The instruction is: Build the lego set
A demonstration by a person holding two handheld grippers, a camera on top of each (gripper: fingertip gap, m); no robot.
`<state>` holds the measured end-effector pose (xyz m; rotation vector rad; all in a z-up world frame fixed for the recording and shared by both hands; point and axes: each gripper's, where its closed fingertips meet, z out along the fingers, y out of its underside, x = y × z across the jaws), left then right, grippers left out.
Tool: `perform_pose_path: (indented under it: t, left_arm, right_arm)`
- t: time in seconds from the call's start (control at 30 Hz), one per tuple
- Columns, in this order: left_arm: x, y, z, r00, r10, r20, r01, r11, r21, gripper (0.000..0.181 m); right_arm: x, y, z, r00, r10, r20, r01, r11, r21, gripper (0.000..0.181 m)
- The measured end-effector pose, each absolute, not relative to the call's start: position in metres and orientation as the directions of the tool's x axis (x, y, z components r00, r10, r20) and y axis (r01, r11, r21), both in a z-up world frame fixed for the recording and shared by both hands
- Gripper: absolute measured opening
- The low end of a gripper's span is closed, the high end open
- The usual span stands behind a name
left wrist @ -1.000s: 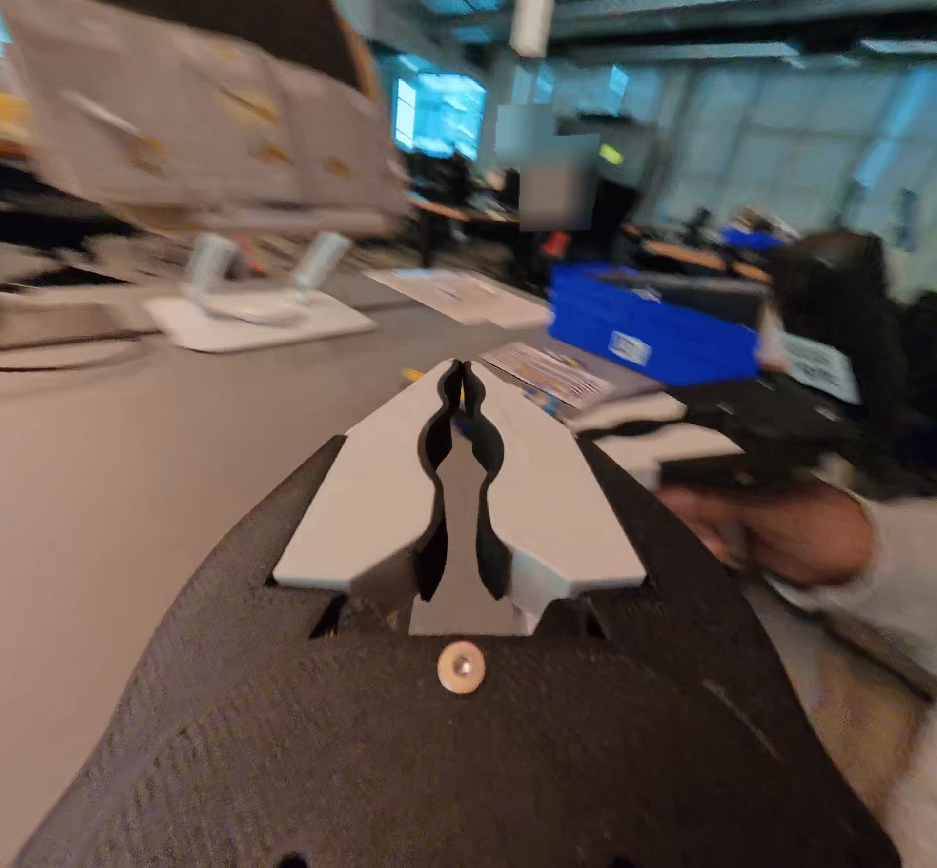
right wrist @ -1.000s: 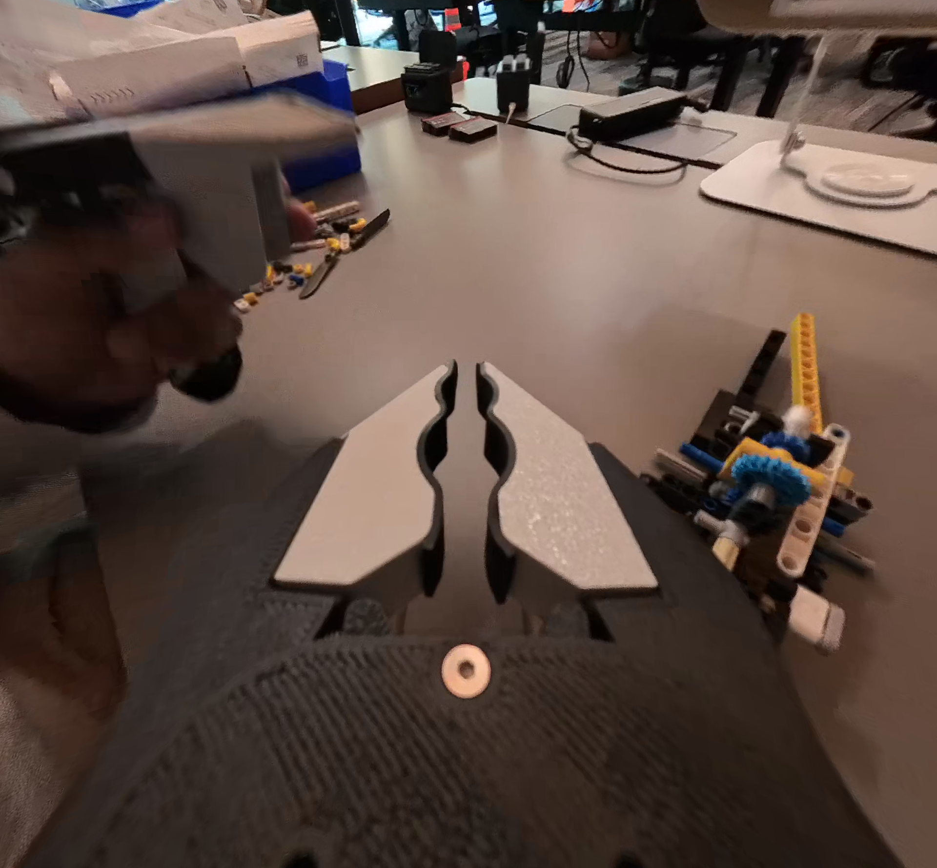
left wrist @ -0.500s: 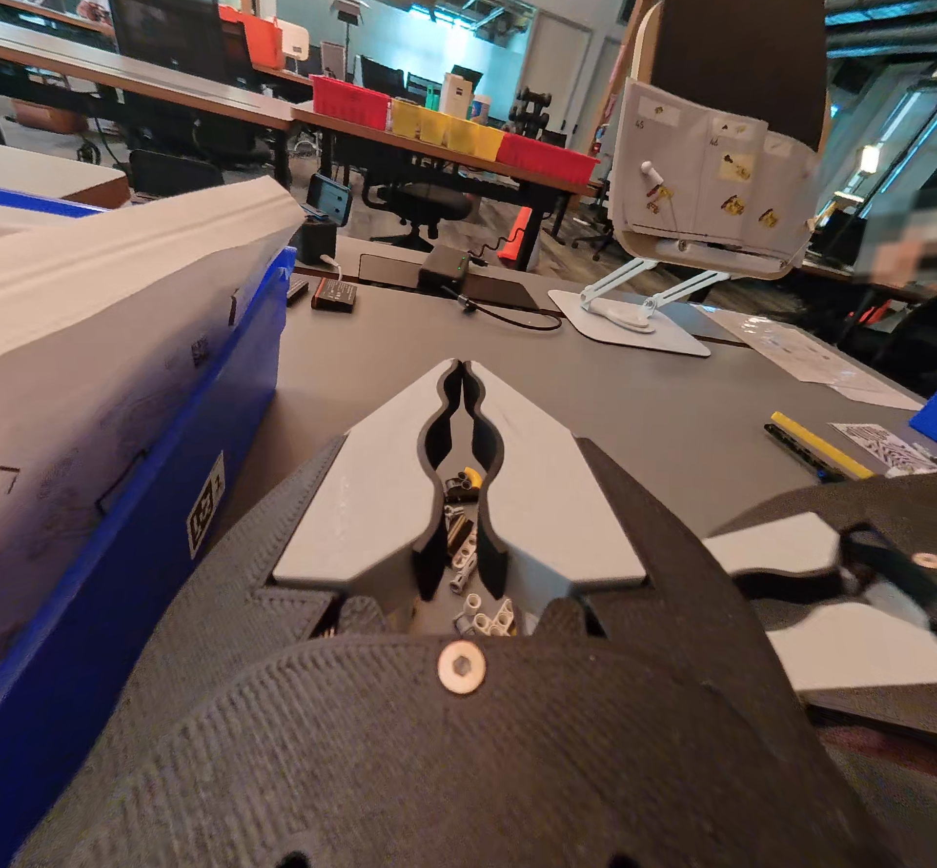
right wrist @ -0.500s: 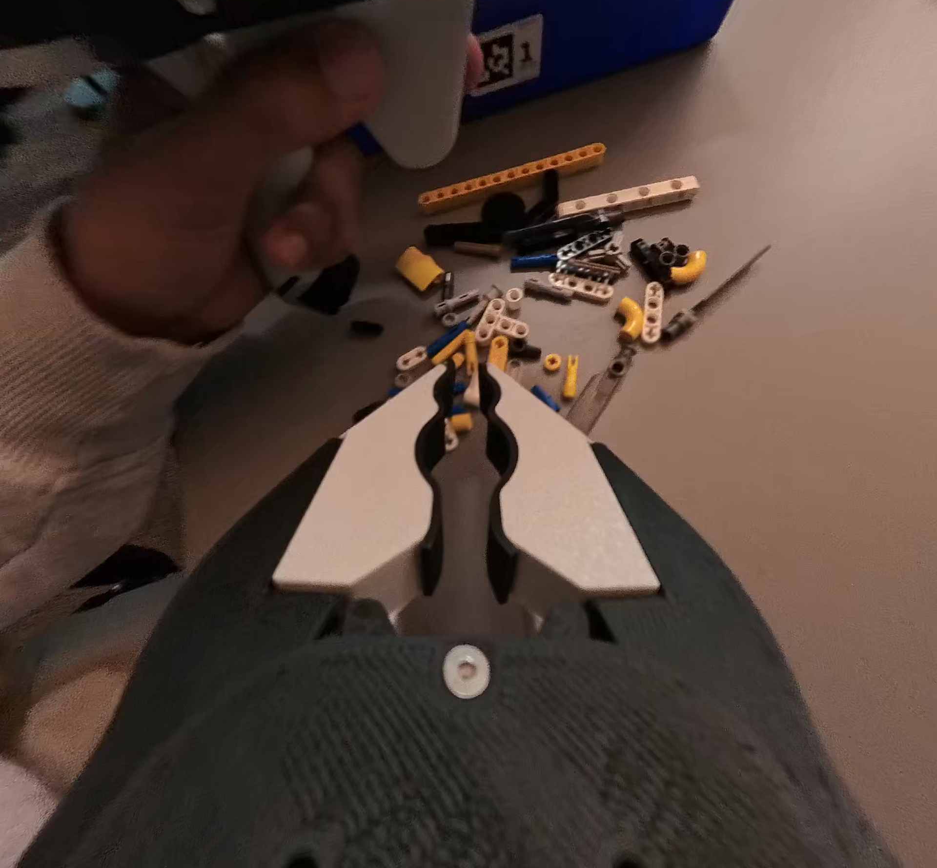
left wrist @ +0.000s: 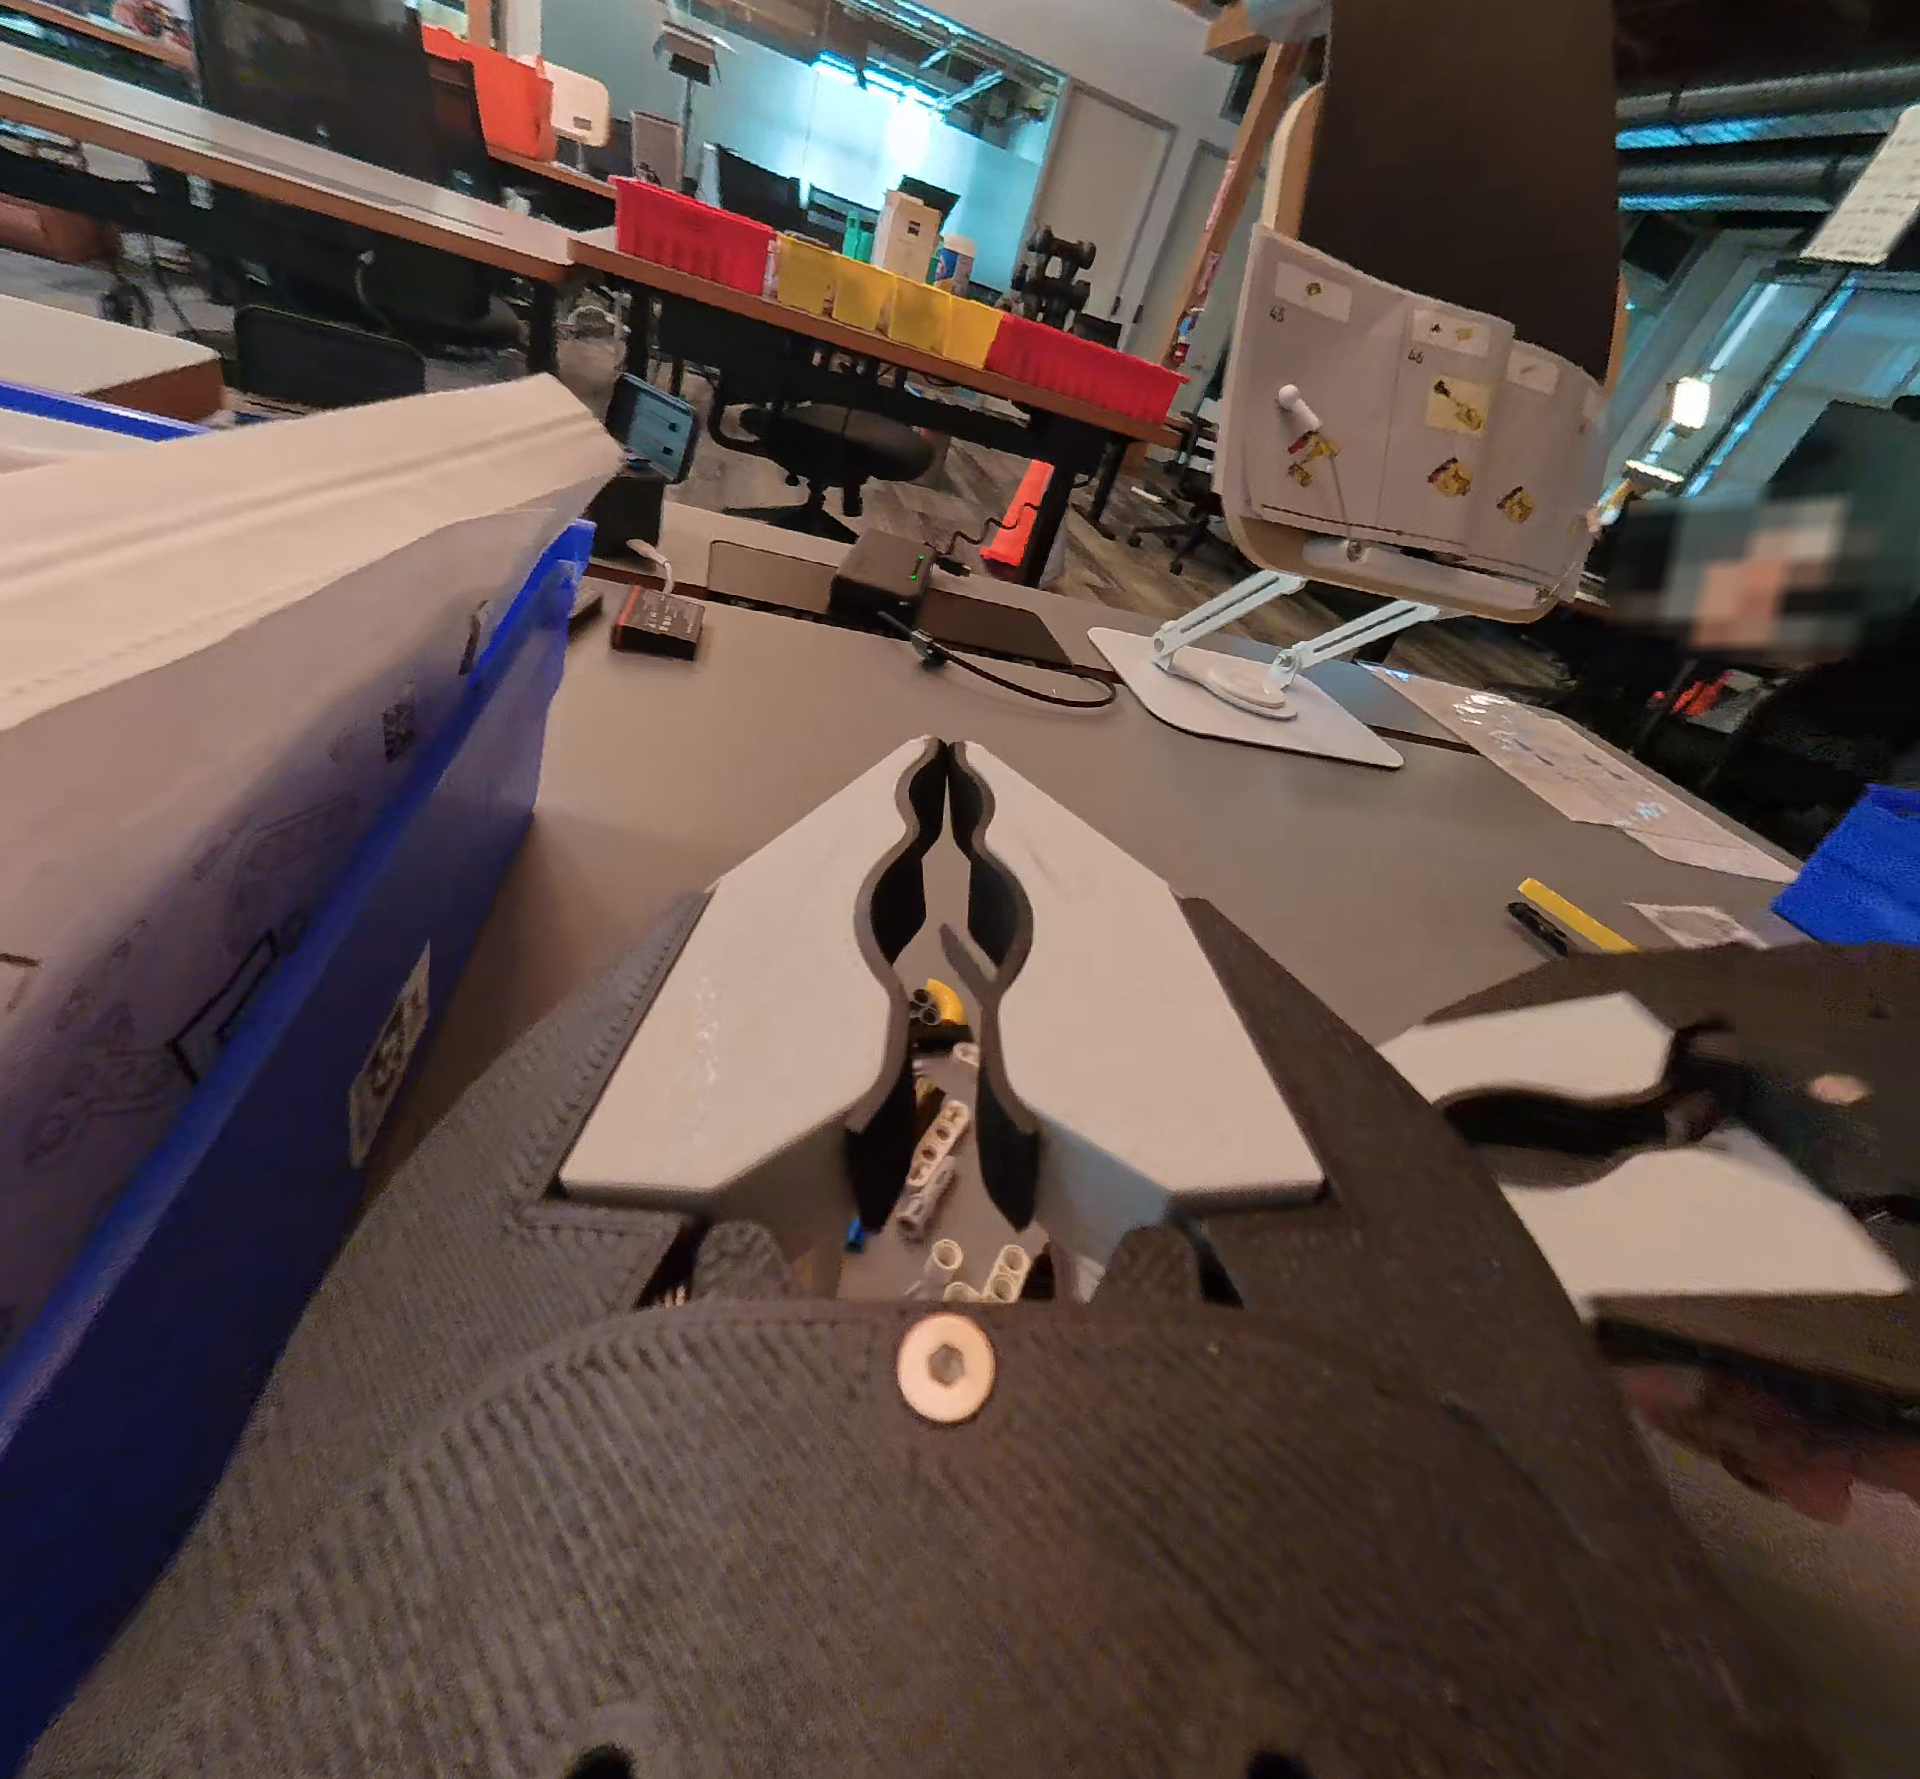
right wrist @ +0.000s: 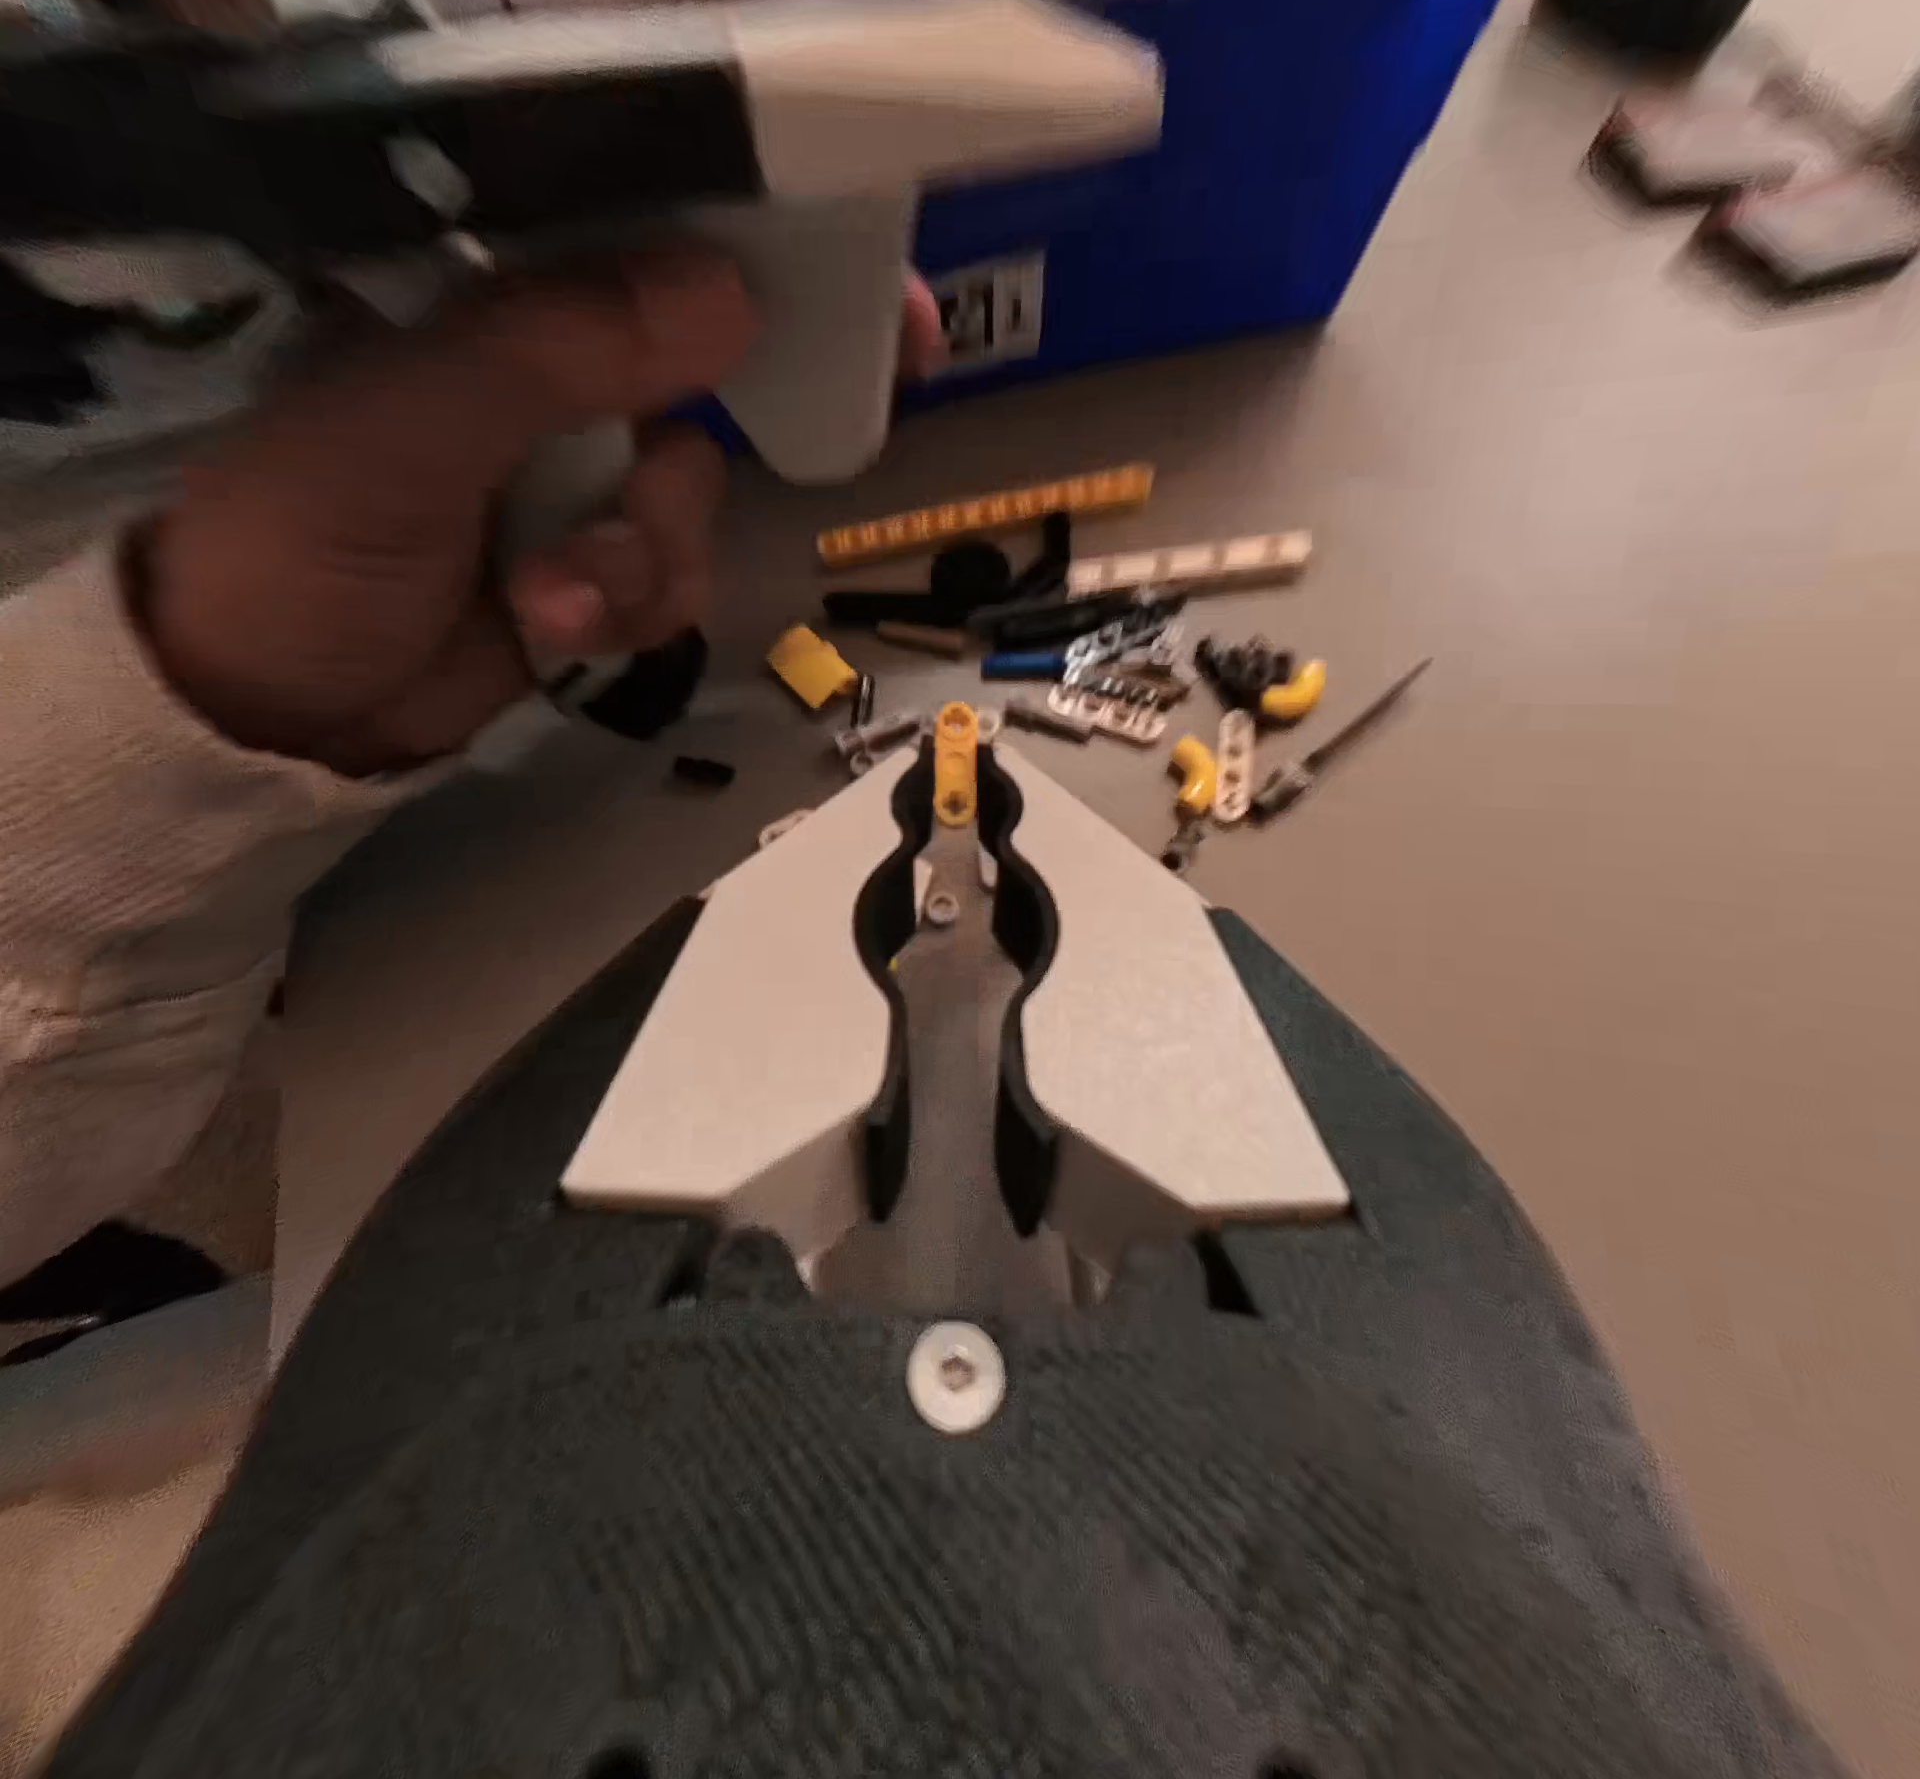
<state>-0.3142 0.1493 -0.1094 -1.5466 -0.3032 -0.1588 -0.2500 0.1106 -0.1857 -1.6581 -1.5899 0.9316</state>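
In the right wrist view my right gripper [right wrist: 954, 742] is shut on a small yellow lego piece [right wrist: 954, 779] with holes, held at its tips just above a pile of loose lego pieces [right wrist: 1101, 659] on the grey table. My left gripper [left wrist: 948, 750] is shut and empty. It hovers over the same pile, and a few pieces [left wrist: 940, 1137] show through the gap between its fingers. The right gripper [left wrist: 1423, 1101] shows low at the right of the left wrist view. The left gripper [right wrist: 1091, 88], held by a hand, is blurred at the top left of the right wrist view.
A blue bin [left wrist: 260, 1054] holding white paper stands close on the left and also shows behind the pile [right wrist: 1226, 171]. A stand with the instruction pages [left wrist: 1403, 441] is at the far side of the table. A cable [left wrist: 1018, 680] and small black devices [left wrist: 657, 621] lie near it. Left tips to right tips: about 10 cm.
My right gripper has closed on the small yellow piece from the pile and is moving with it; the background is blurred. My left gripper stays shut, shifted only slightly.
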Motion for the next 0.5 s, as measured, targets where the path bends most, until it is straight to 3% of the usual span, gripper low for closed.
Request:
perform_pose_path:
  t: [0.07, 0.13, 0.23, 0.3, 0.37, 0.5]
  left_arm:
    - [-0.299, 0.153, -0.109, 0.948, 0.007, 0.319, 0.319, 0.013, -0.948, 0.000]
    - [-0.265, 0.159, -0.107, 0.907, -0.184, 0.379, 0.379, -0.037, -0.925, 0.012]
    - [-0.207, 0.154, -0.094, 0.635, -0.507, 0.583, 0.573, -0.197, -0.795, 0.018]
    - [-0.184, 0.149, -0.086, 0.432, -0.605, 0.669, 0.655, -0.300, -0.694, 0.020]
    - [-0.164, 0.148, -0.091, 0.399, -0.627, 0.669, 0.615, -0.358, -0.703, 0.020]
    - [-0.121, 0.141, -0.108, 0.444, -0.673, 0.592, 0.416, -0.430, -0.801, 0.022]
  right_arm:
    - [-0.236, 0.117, -0.155, 0.002, 0.998, 0.062, 0.419, 0.055, -0.906, 0.006]
    - [-0.211, 0.129, -0.128, 0.050, 0.957, 0.286, 0.326, 0.256, -0.910, 0.006]
    - [-0.170, 0.141, -0.104, 0.137, 0.745, 0.653, 0.312, 0.593, -0.742, 0.006]
    - [-0.148, 0.145, -0.100, 0.155, 0.573, 0.805, 0.369, 0.722, -0.585, 0.006]
    - [-0.132, 0.146, -0.103, 0.150, 0.499, 0.854, 0.410, 0.754, -0.513, 0.006]
    - [-0.117, 0.145, -0.103, 0.176, 0.515, 0.839, 0.392, 0.745, -0.540, 0.006]
